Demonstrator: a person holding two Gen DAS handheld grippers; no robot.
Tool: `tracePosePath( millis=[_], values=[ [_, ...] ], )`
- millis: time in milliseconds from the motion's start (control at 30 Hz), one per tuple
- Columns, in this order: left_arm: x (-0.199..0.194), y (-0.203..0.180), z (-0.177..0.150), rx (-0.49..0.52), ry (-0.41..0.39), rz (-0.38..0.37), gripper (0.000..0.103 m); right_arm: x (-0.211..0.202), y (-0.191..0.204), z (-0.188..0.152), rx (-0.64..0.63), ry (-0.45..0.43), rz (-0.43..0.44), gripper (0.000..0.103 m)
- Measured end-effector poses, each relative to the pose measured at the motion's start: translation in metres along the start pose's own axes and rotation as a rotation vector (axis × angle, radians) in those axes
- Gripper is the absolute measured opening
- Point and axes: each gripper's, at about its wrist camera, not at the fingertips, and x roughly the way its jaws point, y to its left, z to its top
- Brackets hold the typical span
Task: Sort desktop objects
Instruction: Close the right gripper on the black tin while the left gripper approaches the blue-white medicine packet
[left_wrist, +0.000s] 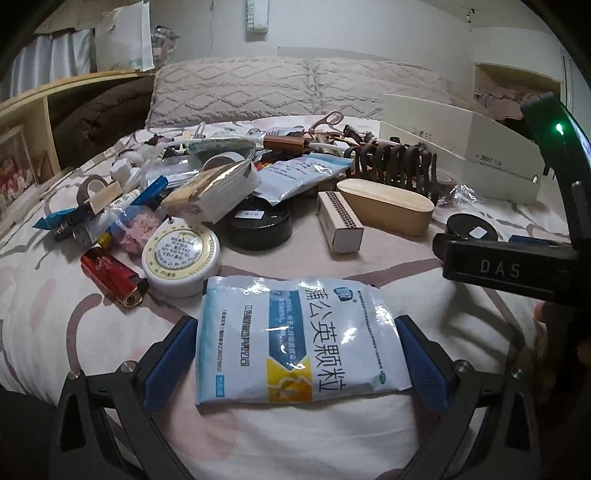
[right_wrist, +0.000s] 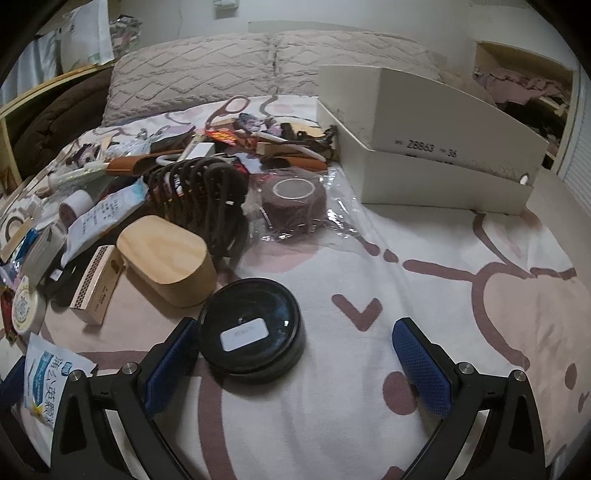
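Two tongs, two targets, and I judge I am at the picking-up step for both. My left gripper has the pale blue medicine sachet lying between its blue pads; the fingers sit right at the sachet's two edges, though whether they already press it or only frame it I cannot tell. The sachet lies flat on the patterned bedsheet, near the front edge of the clutter, just this side of the white round tin and the red lighter.

My right gripper stands wide, holding nothing. The black round tin rests on the sheet just inside my left-hand pad, well short of the other pad, so it is off-centre in the opening.

The white cardboard box stands at the far right, and looks the likely place for sorted things. Next, I think, the left needs a firm squeeze and a lift; the right needs to shift sideways to centre the tin before closing.
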Motion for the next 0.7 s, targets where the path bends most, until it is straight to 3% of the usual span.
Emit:
tracePosePath(
  millis=[133,233,333,600,700],
  values=[
    [0.000,0.002,0.001,-0.010,-0.002,-0.007,0.103,-0.006,-0.001,0.001,-0.012,-0.020,0.028,0.083],
    [0.001,0.004,0.002,-0.015,-0.002,-0.011,0.103,-0.008,0.001,0.001,-0.024,-0.030,0.072,0.079],
    [0.000,0.004,0.002,-0.004,-0.005,-0.006,0.103,-0.011,0.006,0.000,-0.050,-0.033,0.090,0.066],
    [-0.004,0.005,0.003,0.025,-0.041,0.049,0.103,-0.009,0.011,-0.001,-0.069,-0.030,0.086,0.066],
    [-0.008,-0.002,0.002,0.086,-0.078,0.088,0.103,-0.010,0.008,-0.001,-0.053,-0.029,0.096,0.066]
  ],
)
